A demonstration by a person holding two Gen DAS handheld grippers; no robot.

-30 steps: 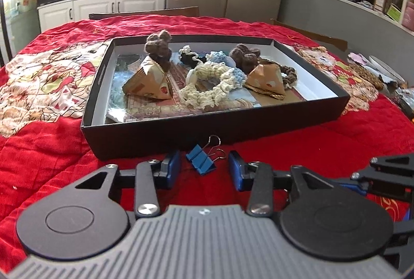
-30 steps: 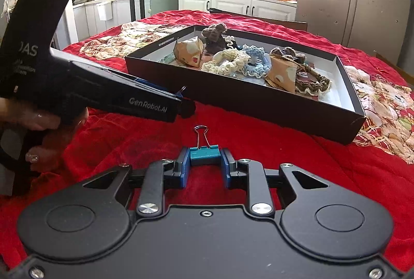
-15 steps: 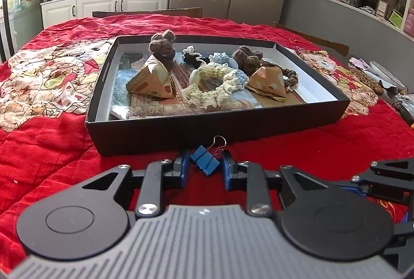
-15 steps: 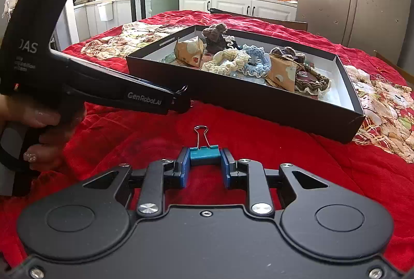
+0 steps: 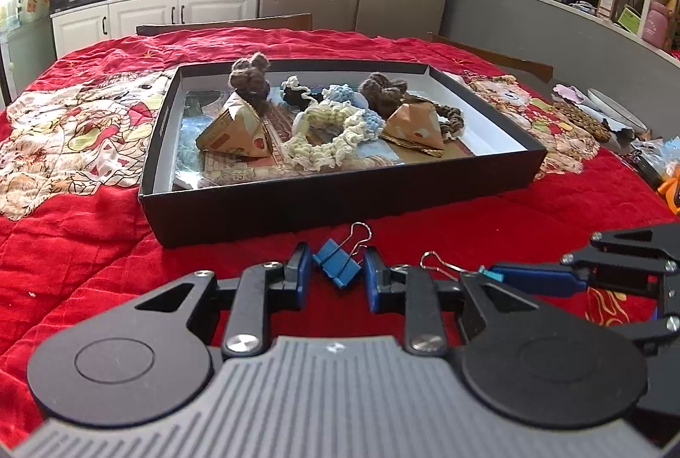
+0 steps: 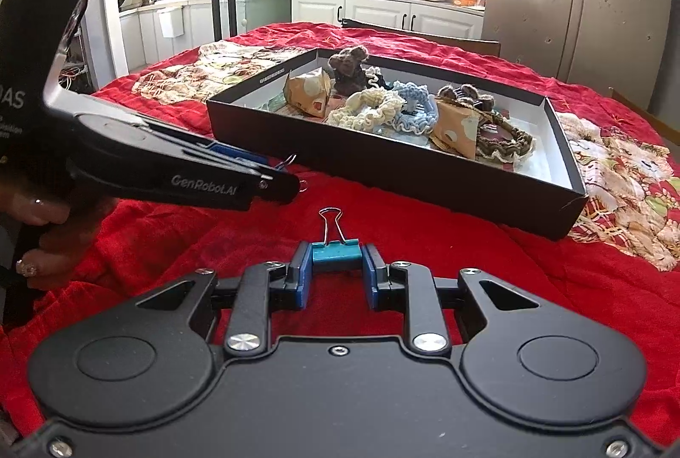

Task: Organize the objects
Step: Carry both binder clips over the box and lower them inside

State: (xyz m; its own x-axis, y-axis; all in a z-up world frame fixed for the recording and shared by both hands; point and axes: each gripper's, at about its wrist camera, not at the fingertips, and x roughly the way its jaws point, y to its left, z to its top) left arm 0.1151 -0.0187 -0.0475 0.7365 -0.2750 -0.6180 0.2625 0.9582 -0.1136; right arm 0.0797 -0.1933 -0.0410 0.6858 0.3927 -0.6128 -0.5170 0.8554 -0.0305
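My left gripper (image 5: pixel 334 274) is shut on a blue binder clip (image 5: pixel 338 261) and holds it above the red cloth, just short of the black box (image 5: pixel 340 199). My right gripper (image 6: pixel 336 267) is shut on a teal binder clip (image 6: pixel 336 252), wire handles pointing forward. The right gripper also shows at the right edge of the left wrist view (image 5: pixel 488 272), close beside the left one. The left gripper also shows at the left of the right wrist view (image 6: pixel 278 181). The box holds crocheted scrunchies (image 5: pixel 327 135) and small paper pyramid packets (image 5: pixel 236 135).
A red quilted cloth (image 5: pixel 85 228) with embroidered patches covers the table. Loose items lie at the table's right edge (image 5: pixel 603 118). Chair backs (image 5: pixel 225 24) stand behind the table. Kitchen cabinets and a fridge are beyond.
My left gripper has closed on the blue binder clip and lifted it off the cloth. The right gripper has kept hold of the teal clip and come closer to the left one.
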